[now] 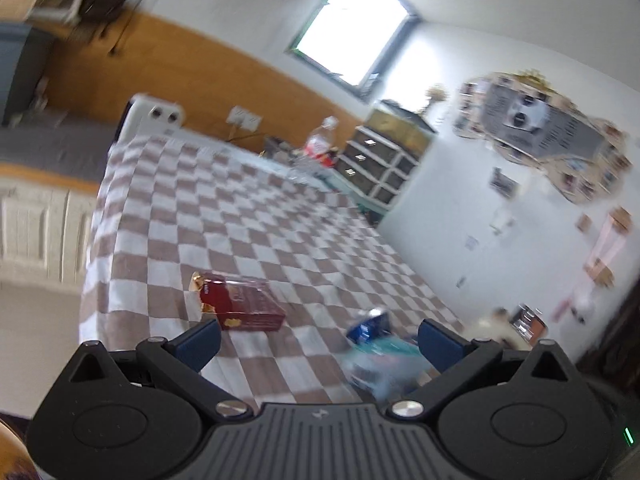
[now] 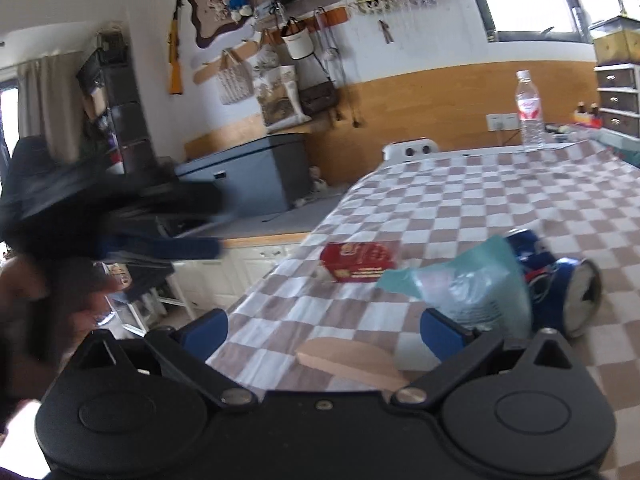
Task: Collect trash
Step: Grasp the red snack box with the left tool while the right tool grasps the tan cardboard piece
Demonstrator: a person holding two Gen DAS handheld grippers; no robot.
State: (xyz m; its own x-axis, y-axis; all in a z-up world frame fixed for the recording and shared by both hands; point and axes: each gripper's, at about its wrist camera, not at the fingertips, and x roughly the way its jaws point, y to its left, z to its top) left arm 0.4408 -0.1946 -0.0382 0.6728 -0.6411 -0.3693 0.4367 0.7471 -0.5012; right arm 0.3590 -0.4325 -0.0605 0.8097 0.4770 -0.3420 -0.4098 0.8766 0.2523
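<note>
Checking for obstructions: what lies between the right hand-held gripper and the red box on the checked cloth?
Right wrist view: only bare checked cloth lies between the open right hand-held gripper and the red box. The teal bag sits off to the right.

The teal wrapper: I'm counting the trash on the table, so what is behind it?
A crushed blue can lies on its side behind the teal wrapper, on the checkered cloth. The wrapper covers part of the can, so anything behind that part is hidden.
</note>
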